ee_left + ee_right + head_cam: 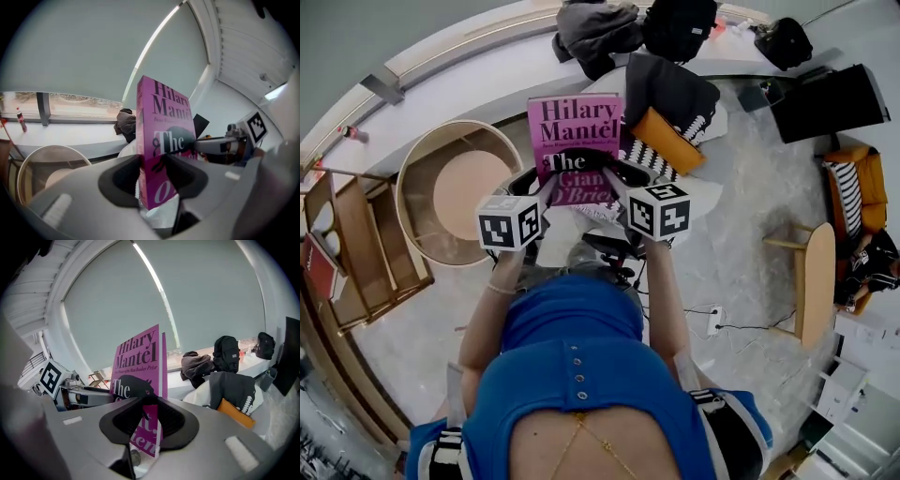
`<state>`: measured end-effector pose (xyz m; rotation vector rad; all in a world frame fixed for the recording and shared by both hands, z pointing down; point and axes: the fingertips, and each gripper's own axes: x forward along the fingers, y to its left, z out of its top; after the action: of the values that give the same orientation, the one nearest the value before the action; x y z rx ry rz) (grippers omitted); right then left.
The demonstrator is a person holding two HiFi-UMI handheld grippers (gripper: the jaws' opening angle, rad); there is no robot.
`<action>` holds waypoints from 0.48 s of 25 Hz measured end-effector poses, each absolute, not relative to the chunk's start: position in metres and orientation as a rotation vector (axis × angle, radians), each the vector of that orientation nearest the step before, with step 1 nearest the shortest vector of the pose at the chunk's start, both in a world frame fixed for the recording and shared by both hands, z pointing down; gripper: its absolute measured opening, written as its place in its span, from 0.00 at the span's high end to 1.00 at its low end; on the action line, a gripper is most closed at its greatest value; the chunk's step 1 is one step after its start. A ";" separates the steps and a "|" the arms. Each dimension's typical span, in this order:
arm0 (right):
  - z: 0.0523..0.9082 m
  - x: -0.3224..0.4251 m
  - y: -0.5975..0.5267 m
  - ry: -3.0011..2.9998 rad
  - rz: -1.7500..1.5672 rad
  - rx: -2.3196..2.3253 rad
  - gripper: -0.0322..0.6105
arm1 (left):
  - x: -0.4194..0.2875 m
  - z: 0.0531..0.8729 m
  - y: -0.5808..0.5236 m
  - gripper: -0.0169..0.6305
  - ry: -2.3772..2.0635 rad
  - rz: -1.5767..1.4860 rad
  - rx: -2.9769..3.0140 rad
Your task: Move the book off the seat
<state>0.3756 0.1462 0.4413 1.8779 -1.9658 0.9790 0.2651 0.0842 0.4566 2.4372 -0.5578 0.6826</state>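
Observation:
A pink paperback book [574,139] with "Hilary Mantel" on its cover is held up in the air in front of me, clamped from both sides. My left gripper [546,184] is shut on its left edge, and the spine sits between the pads in the left gripper view [152,171]. My right gripper [617,178] is shut on the book's right edge [149,416]. The cover [139,363] rises above the jaws, and the book [165,136] stands upright. Beyond it lies the white seat [712,192] with a dark garment [670,86] and an orange cushion [667,141].
A round wooden-rimmed basket chair [450,187] stands at the left, with a wooden rack [356,248] beside it. Backpacks [680,28] and clothing [595,33] lie on the window sill. A wooden side table [814,274] and an orange armchair [851,187] stand at the right.

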 end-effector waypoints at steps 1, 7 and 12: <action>0.441 0.366 0.140 -1.971 0.977 1.871 0.79 | 0.255 0.456 0.079 0.71 -0.564 0.680 2.434; 0.440 0.268 0.080 -2.012 0.973 1.827 0.79 | 0.155 0.452 0.023 0.71 -0.621 0.676 2.420; 0.447 0.173 0.035 -2.056 0.945 1.742 0.79 | 0.056 0.461 -0.013 0.71 -0.698 0.640 2.382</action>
<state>0.1732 0.0352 0.4473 1.7422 -2.0556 0.9451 0.0556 -0.0132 0.4609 2.3823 -0.6976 0.6395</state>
